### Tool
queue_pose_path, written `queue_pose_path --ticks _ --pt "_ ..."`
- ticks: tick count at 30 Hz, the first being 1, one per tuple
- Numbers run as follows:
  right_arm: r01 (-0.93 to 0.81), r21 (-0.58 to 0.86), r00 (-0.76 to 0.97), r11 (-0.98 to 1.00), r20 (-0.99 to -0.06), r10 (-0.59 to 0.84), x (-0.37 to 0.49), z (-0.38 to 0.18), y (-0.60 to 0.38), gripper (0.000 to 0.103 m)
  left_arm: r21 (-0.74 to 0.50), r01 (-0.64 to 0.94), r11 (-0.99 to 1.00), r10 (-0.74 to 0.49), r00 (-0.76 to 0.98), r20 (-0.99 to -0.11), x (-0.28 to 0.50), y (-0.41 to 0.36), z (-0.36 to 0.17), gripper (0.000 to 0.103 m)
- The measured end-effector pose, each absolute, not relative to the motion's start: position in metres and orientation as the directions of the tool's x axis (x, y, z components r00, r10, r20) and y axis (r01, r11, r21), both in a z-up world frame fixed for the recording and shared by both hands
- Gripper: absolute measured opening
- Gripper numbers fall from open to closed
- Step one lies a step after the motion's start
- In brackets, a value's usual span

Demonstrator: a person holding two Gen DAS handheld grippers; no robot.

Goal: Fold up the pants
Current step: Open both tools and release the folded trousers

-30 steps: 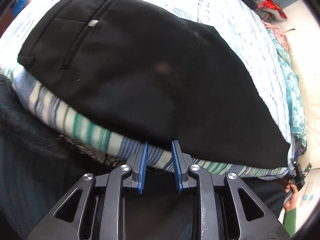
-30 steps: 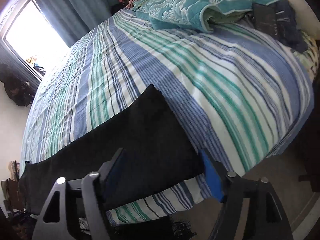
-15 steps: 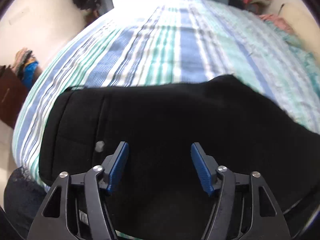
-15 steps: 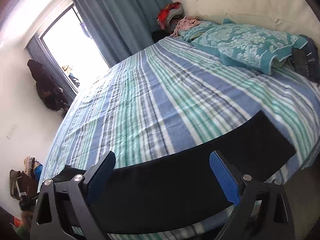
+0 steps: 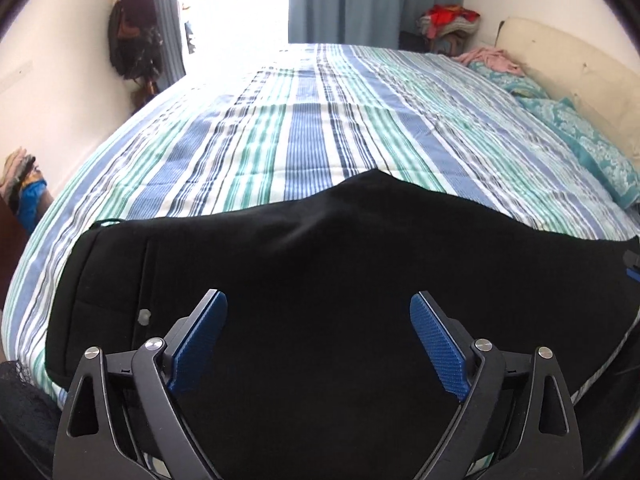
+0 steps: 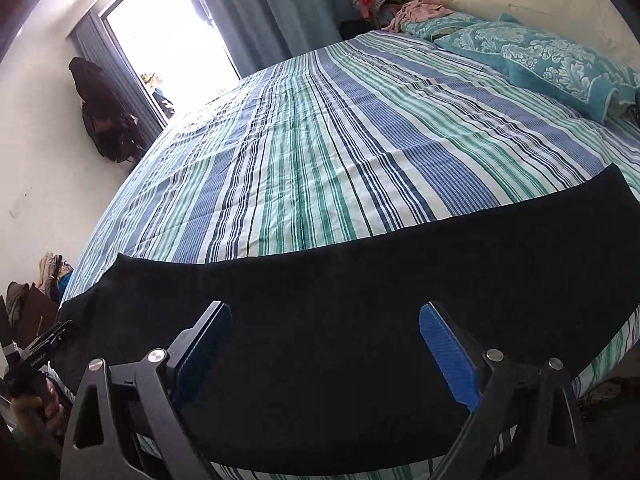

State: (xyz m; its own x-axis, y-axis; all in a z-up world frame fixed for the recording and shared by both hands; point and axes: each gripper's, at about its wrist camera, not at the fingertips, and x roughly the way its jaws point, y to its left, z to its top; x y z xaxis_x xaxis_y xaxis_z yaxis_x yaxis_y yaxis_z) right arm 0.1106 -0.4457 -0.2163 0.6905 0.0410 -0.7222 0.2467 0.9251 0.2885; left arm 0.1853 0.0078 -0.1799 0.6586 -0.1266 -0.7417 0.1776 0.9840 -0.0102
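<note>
Pants (image 5: 320,280) flat; L tool (image 5: 319,322) opening, R tool (image 6: 325,334) wide, both tilted down.

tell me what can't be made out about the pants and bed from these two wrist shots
- Near hem of the black pants: left wrist view, hidden behind the left gripper, whose jaws are opening with nothing between the pads.
- Fold layers: both views, the cloth is too dark to count.
- Pants' near edge: right wrist view, partly covered by the open right gripper.
- Striped bedspread under the pants: covered.
</note>
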Motion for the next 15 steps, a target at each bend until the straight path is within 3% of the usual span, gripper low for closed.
queue_pose_path --ticks 3,5,15 --pt "0.226 0.266 0.687 0.937 -0.726 0.041 0.113 -0.217 -0.437 0.095 -0.021 0.139 0.99 -0.095 0.548 -0.831 0.195 0.011 -0.215 0.096" --pt "0.217 0.251 0.679 0.943 -0.733 0.039 0.114 -0.219 -0.432 0.095 0.004 0.151 0.989 -0.084 0.576 -0.813 0.191 0.009 -0.219 0.103" --pt "0.229 0.24 0.652 0.943 -0.757 0.035 0.115 -0.227 -0.433 0.095 0.011 0.144 0.989 -0.072 0.561 -0.825 0.186 0.01 -0.216 0.103"
